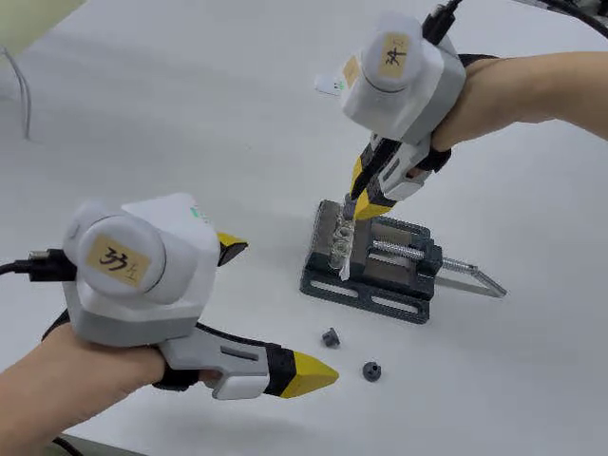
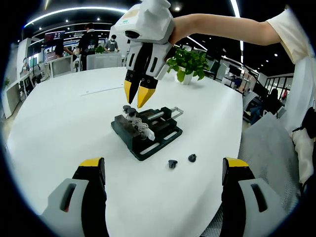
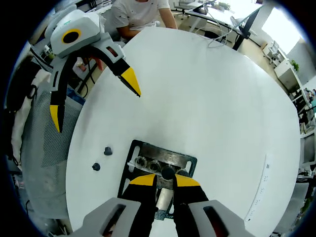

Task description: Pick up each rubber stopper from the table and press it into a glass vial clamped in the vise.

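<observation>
A black vise stands mid-table with a row of small glass vials clamped in it. My right gripper points down at the row, its yellow tips close together just over a dark stopper sitting in a vial. Nothing shows between the tips of that gripper. Two loose grey rubber stoppers lie in front of the vise. My left gripper hovers low at the near left, wide open and holding nothing, with the stoppers just ahead of it.
The vise's screw handle sticks out to the right. A small white label lies far back on the white table, and a cable runs at the far left. The table edge is close below my left hand.
</observation>
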